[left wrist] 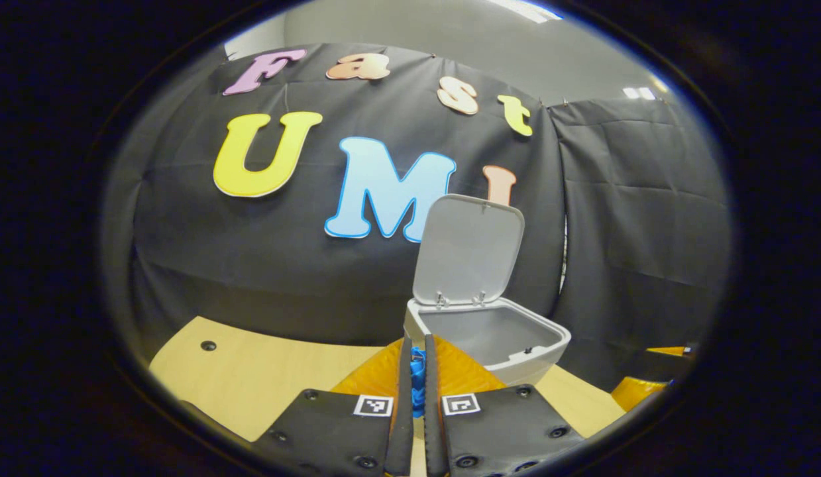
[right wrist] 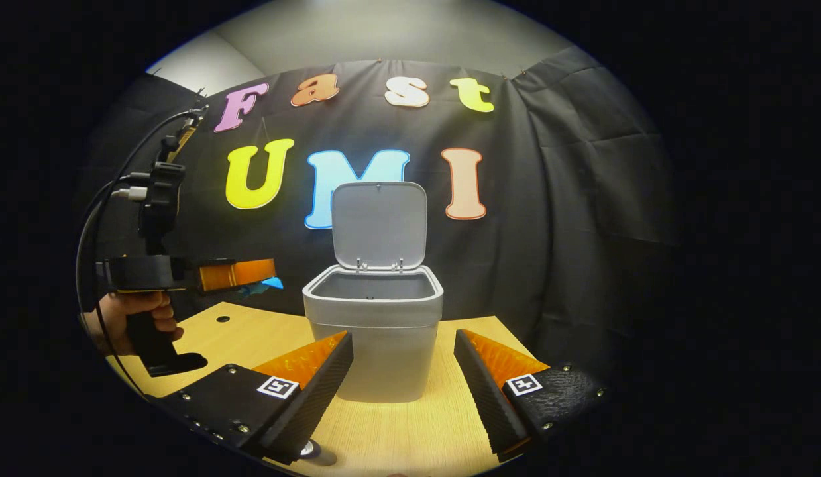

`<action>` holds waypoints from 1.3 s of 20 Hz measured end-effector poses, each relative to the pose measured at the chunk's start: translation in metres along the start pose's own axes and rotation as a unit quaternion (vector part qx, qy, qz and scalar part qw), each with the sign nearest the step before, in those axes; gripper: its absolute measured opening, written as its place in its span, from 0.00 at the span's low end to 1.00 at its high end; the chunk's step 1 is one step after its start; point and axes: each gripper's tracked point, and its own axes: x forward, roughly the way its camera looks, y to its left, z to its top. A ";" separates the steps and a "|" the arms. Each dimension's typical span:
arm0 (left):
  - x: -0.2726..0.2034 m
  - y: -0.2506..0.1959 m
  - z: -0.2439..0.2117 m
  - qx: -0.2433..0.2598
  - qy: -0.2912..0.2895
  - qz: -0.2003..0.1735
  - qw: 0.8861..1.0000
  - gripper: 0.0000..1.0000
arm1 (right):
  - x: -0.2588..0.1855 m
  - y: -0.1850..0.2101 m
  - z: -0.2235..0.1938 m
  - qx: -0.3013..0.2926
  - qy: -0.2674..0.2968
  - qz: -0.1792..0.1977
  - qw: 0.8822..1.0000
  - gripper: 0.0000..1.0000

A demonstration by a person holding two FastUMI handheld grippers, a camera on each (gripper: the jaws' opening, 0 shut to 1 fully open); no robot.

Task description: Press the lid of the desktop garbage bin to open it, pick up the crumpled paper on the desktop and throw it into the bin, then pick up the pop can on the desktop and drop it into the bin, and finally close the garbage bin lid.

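No readable text, brand or number on my feeds. I see only square black-and-white coded markers, one on each finger body of the left gripper (left wrist: 417, 391) and the right gripper (right wrist: 403, 384). They're patterns, not characters. Bin (right wrist: 374, 331) carries no label.

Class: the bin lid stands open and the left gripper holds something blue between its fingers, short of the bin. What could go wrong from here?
1. The blue item, held by the left gripper, sits beside the bin, not above its opening; released now, it would likely land on the table.
2. Swinging in, the gripper might knock the upright lid shut.
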 end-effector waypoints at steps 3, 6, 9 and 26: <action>0.020 -0.019 0.009 -0.004 -0.014 -0.014 1.000 0.13 | -0.001 -0.006 -0.003 0.004 0.002 -0.005 1.000 0.98; 0.041 -0.034 0.015 0.017 -0.023 -0.024 0.999 0.13 | -0.007 -0.016 -0.006 0.005 0.005 -0.016 1.000 0.98; 0.055 -0.046 0.010 0.037 -0.023 -0.028 0.999 0.13 | -0.011 -0.027 -0.006 0.009 0.006 -0.030 1.000 0.98; 0.099 -0.059 -0.029 0.081 0.024 -0.036 0.996 0.68 | -0.014 -0.033 -0.014 0.017 0.015 -0.044 0.999 0.98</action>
